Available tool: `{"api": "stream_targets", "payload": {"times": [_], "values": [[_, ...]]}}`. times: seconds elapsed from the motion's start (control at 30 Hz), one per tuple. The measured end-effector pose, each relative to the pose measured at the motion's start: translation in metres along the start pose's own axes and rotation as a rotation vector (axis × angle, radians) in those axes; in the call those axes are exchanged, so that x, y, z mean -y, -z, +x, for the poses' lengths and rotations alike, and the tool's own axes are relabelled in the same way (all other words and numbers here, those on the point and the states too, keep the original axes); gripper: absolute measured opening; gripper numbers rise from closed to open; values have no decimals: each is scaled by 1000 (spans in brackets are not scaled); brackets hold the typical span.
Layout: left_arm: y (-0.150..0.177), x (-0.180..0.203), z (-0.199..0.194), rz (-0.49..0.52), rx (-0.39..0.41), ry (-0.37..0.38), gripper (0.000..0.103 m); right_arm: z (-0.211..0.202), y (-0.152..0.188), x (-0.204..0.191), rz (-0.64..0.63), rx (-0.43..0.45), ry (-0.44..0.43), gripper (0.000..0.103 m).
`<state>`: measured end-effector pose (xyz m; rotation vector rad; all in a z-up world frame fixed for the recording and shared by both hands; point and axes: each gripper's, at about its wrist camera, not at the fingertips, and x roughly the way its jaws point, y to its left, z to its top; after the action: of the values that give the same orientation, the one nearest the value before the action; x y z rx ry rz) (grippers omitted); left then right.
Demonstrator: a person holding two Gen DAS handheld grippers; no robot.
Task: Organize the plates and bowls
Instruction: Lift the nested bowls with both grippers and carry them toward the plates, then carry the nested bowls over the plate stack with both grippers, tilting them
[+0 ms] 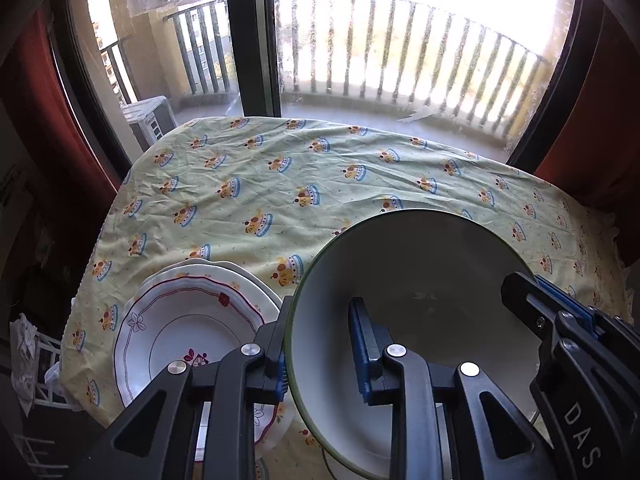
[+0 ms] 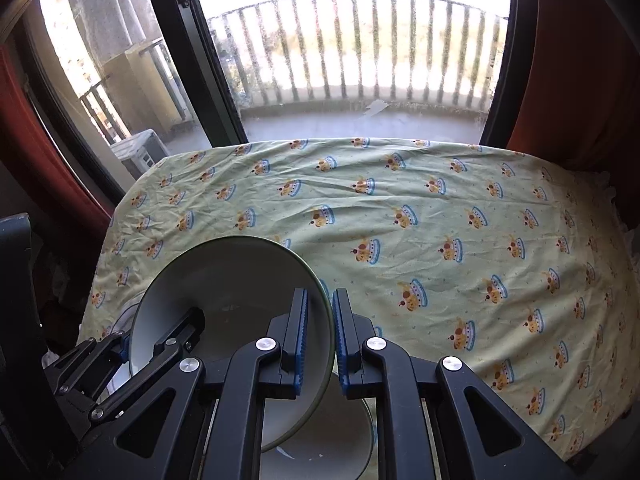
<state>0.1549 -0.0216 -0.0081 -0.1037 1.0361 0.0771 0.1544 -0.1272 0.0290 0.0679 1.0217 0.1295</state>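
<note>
Between left jaws: left gripper (image 1: 322,344) clamped on rim of green-rimmed bowl (image 1: 420,280), one blue pad outside the wall, one inside; narrow gap filled by the rim.
Between right jaws: right gripper (image 2: 320,338) nearly closed, pads pinching the opposite rim of the same green-rimmed bowl (image 2: 228,280), one pad inside, one outside.
Bowl pose: held by both grippers, tilted, opening facing the cameras, pale inside, thin green edge; lifted off the tablecloth, lower centre of both views.
Other gripper in view: right gripper's black fingers with blue pads show at lower right of left wrist view; left gripper shows at lower left of right wrist view, both on the bowl.
Under the bowl: second white bowl (image 2: 336,440) below the held one, bottom centre of right wrist view, partly hidden by the fingers.
Plate stack: floral soup plate (image 1: 188,332) with red line and flower marks on top of scalloped white plates (image 1: 224,270), lower left of left wrist view, just left of the held bowl.
Surface: yellow tablecloth (image 2: 440,220) with fruit-basket print, wrinkled, covers the table.
Background: glass balcony door (image 1: 252,32) with dark frame, railing (image 2: 360,40) beyond, red curtains (image 2: 580,60) at the sides.
</note>
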Motion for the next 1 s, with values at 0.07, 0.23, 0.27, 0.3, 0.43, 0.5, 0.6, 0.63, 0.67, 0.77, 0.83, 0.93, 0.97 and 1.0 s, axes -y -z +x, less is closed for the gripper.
{"api": "stream_targets", "payload": {"times": [0.07, 0.23, 0.27, 0.3, 0.43, 0.5, 0.6, 0.63, 0.67, 0.77, 0.83, 0.93, 0.97, 1.0], "values": [[6, 3, -3, -10, -5, 1, 23, -6, 5, 5, -10, 1, -8, 16], [25, 11, -7, -19, -20, -10, 23, -11, 22, 17, -21, -19, -26, 16], [28, 12, -7, -24, -23, -12, 23, -11, 25, 19, -26, -25, -29, 16], [31, 13, -8, -27, -23, -15, 23, -12, 28, 21, -30, -28, -33, 16], [43, 17, -6, -34, -36, -33, 23, -13, 39, 25, -54, -40, -41, 16], [49, 17, -4, -40, -44, -37, 23, -13, 44, 27, -64, -50, -46, 16], [55, 18, -1, -50, -56, -46, 23, -11, 50, 29, -75, -62, -50, 16], [57, 18, 0, -53, -60, -47, 23, -11, 52, 29, -80, -66, -51, 16], [58, 18, 1, -56, -64, -49, 23, -10, 53, 30, -84, -69, -52, 16], [62, 19, 3, -60, -70, -53, 25, -9, 56, 30, -92, -78, -54, 16], [64, 19, 5, -63, -74, -53, 26, -8, 58, 31, -96, -85, -57, 16], [65, 19, 10, -68, -78, -56, 27, -6, 60, 31, -105, -98, -55, 16], [65, 19, 11, -63, -71, -66, 27, -5, 61, 31, -107, -103, -54, 16], [66, 19, 12, -58, -66, -74, 27, -3, 61, 31, -110, -109, -54, 16]]}}
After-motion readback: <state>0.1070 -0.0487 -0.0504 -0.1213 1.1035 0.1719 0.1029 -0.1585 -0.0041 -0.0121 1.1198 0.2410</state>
